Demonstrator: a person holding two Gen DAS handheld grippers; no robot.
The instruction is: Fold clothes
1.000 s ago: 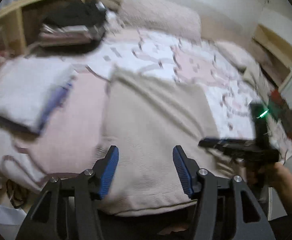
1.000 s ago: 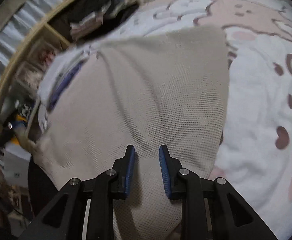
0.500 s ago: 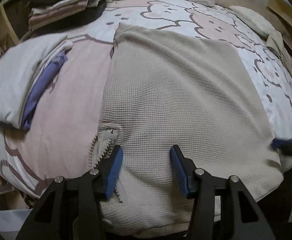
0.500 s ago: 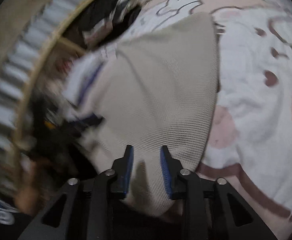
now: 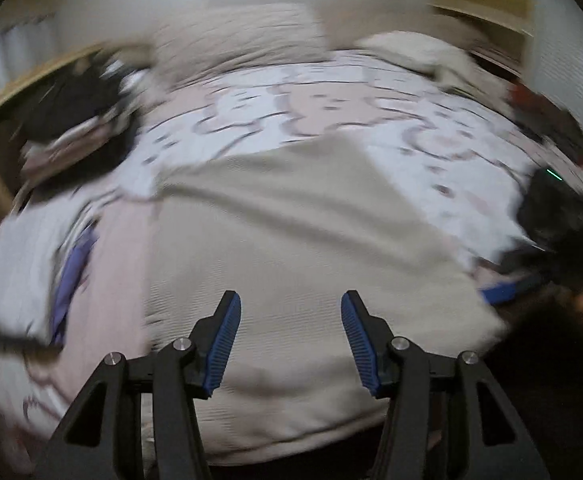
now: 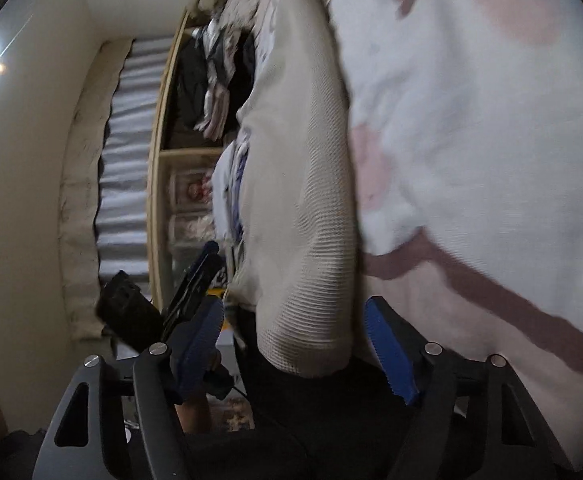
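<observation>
A beige waffle-knit garment (image 5: 291, 220) lies folded flat on the bed. My left gripper (image 5: 291, 324) hovers over its near edge, jaws open, nothing between the blue pads. In the right wrist view the scene is rolled sideways. The garment's near corner (image 6: 307, 320) hangs off the bed edge between the fingers of my right gripper (image 6: 295, 340). Its jaws are opening and the pads stand clear of the cloth. The right gripper (image 5: 507, 292) shows blurred at the garment's right edge in the left wrist view. The left gripper (image 6: 195, 276) shows beyond the cloth in the right wrist view.
A white and pink patterned cover (image 5: 431, 140) spreads over the bed. Left of the garment sits a folded pale stack with a purple layer (image 5: 23, 264). A wooden shelf with dark clothes (image 5: 75, 116) stands behind it. Pillows (image 5: 243, 40) lie at the head.
My right gripper rolled sideways, dropped to the garment's near corner, and its jaws spread from nearly shut to wide. The left gripper's view swung and lifted toward the head of the bed.
</observation>
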